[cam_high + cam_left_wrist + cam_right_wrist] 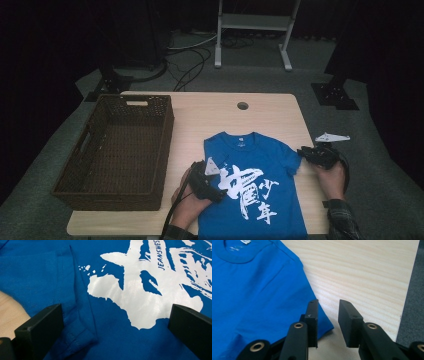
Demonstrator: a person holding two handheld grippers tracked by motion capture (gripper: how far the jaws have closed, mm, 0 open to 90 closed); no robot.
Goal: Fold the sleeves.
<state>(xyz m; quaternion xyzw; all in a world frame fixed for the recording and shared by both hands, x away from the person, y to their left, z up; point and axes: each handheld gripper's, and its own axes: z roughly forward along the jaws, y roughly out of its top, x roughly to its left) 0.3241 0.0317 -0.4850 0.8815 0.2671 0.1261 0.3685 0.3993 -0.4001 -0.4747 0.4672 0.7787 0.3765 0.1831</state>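
1. A blue cotton T-shirt with a white brush-style print point(252, 187) lies flat on the pale wooden table point(270, 112), collar toward the far edge and hem at the near edge, closer to the right edge than the left.
2. A dark brown woven wicker basket point(70, 172) stands along the table's left edge, just beside the T-shirt and apart from it.
3. The left gripper point(215, 192), held in the person's left hand point(187, 202), rests over the T-shirt's left side near the near edge; the shirt's left sleeve is folded in over the body there.
4. In the left gripper view its jaws stand wide apart, one over the folded sleeve and the other at the edge of the white print; nothing is pinched between them.
5. The right gripper point(302, 152), held in the right hand point(332, 177), sits at the tip of the right sleeve, near the table's right edge.
6. In the right gripper view its jaws are narrowly apart. One lies over the sleeve's edge, the other over bare wood, and no cloth is clamped.
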